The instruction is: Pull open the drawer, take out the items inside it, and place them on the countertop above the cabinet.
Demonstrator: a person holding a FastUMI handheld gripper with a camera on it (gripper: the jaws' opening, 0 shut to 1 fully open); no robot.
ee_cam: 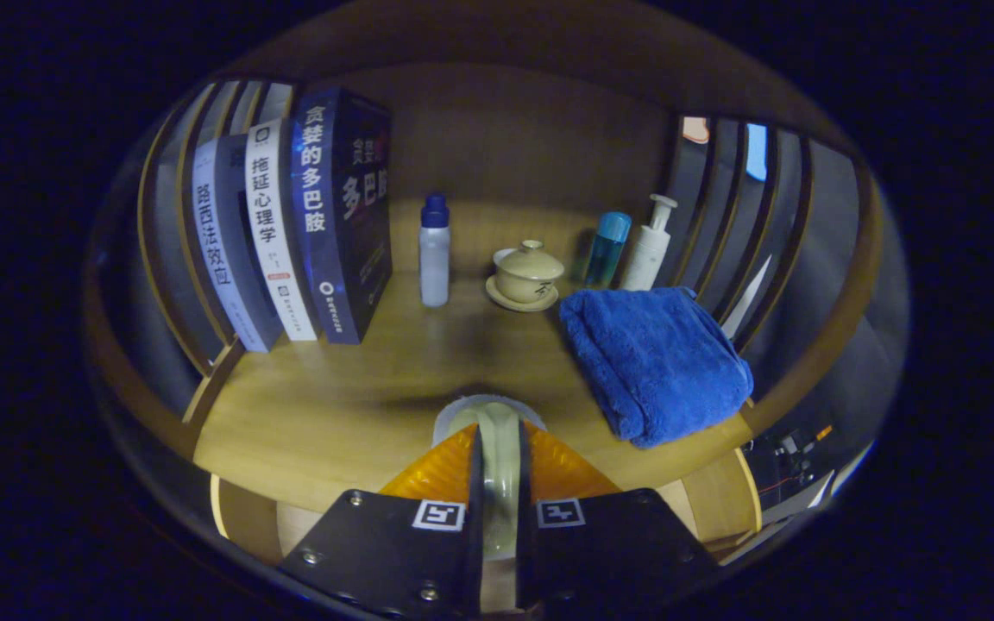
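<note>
The gripper (497,466) has its fingers closed tight on a thin, pale, rounded object (497,431), which stands on edge between them; it looks like a small plate or lid, though its kind cannot be told for sure. Both fingers press against its flat sides, and its upper rim rises just ahead of the fingertips. The held object sits low over the near edge of the wooden table (333,405). Beyond the fingers, a folded blue towel (657,362) lies on the table to the right. Farther back stand a white bottle with a blue cap (434,250), a cream lidded cup on a saucer (527,276), a clear blue bottle (607,248) and a white pump bottle (648,246), the last two just beside each other. To the left, three books (290,233) stand upright against the slatted side.
</note>
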